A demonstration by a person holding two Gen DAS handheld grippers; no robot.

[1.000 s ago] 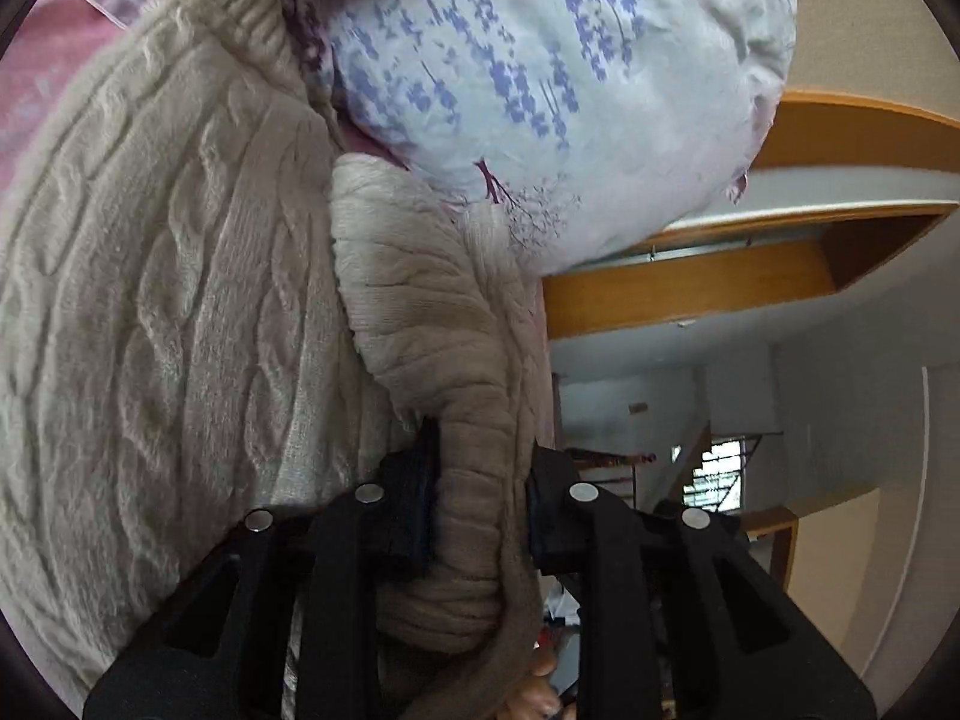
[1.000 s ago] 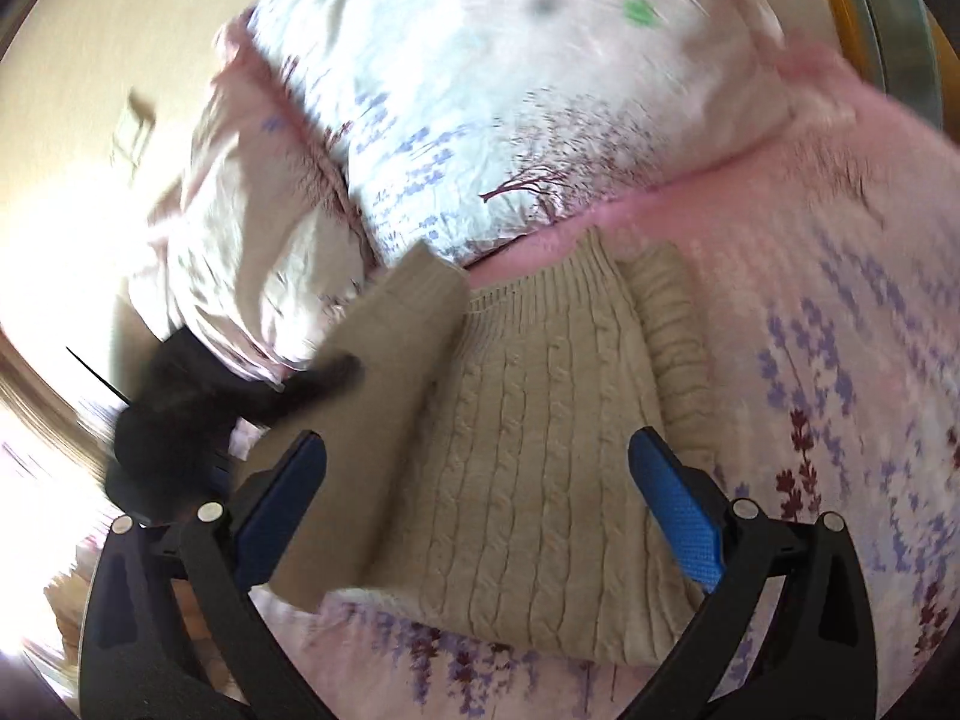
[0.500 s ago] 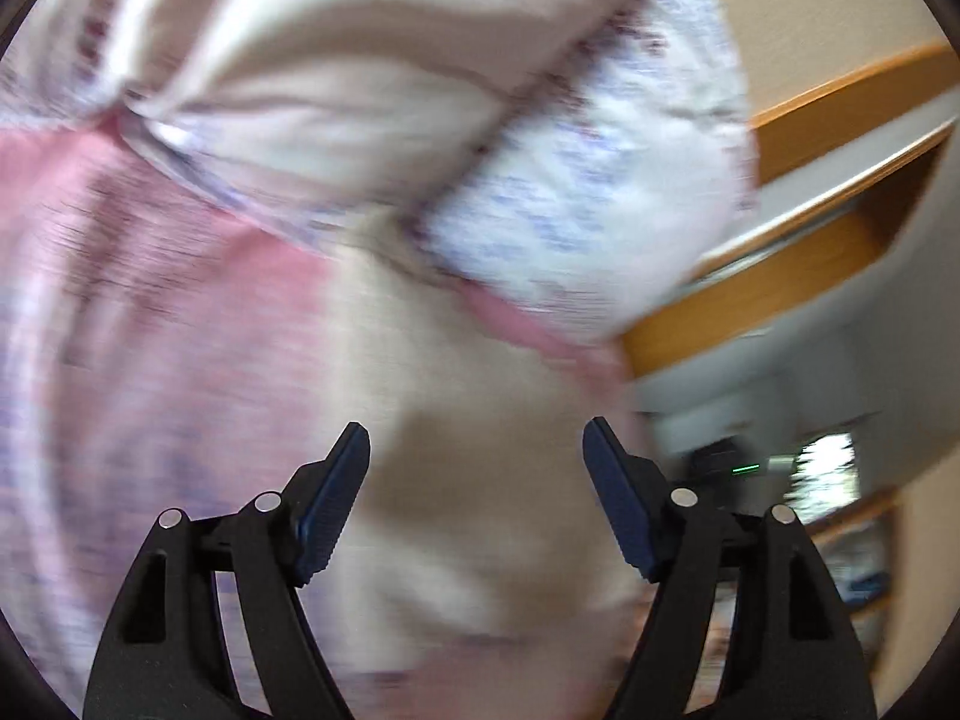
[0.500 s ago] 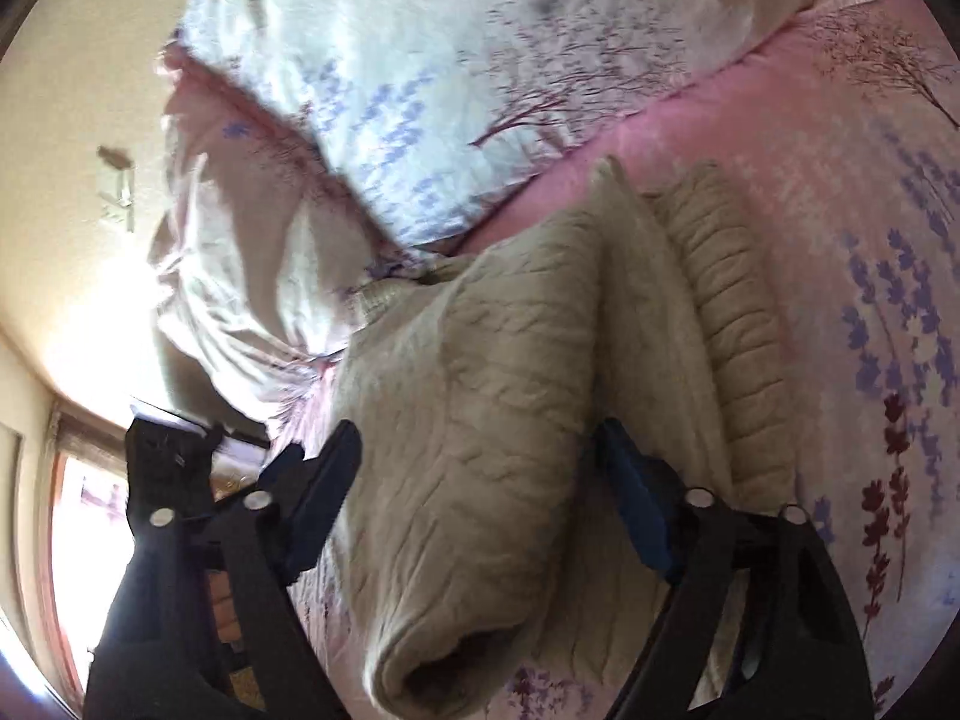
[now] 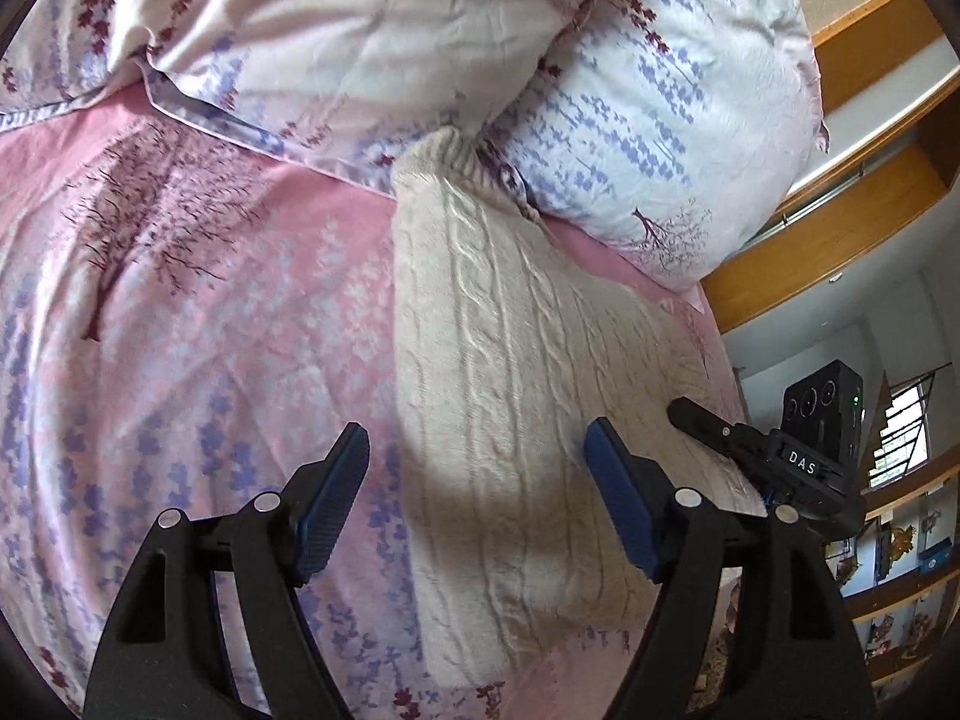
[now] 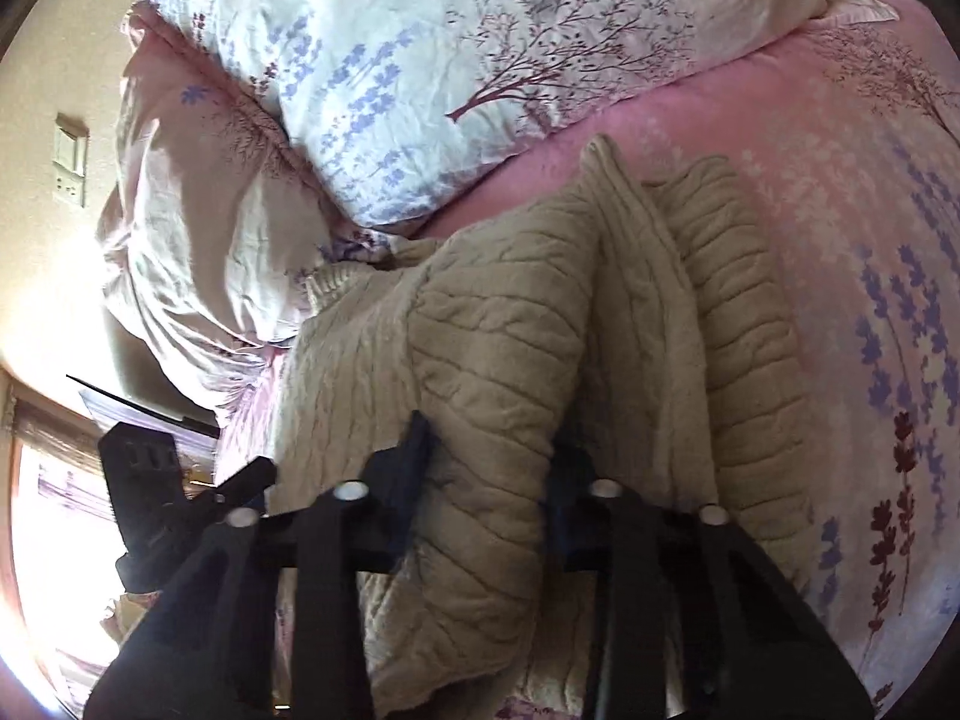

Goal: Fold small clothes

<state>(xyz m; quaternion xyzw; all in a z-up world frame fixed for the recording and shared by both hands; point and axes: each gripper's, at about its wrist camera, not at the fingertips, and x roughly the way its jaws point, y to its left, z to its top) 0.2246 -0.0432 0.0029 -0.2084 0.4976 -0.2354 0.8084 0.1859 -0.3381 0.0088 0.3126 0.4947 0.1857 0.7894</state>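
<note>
the sweater (image 5: 516, 372) lies on the bed (image 5: 198, 324) by the pillows (image 5: 654, 120). the right gripper (image 6: 489, 468) clamps a raised fold, likely to carry it across; the left gripper (image 5: 477, 498) hovers wide, empty.

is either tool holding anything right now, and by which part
The right tool is shut on the beige cable-knit sweater, pinching a folded-over layer. The left tool is open, holding nothing.

My right gripper (image 6: 489, 468) pads sit buried in sweater (image 6: 480, 372) folds; window (image 6: 54, 540) glare blows out whatever lies beyond.
</note>
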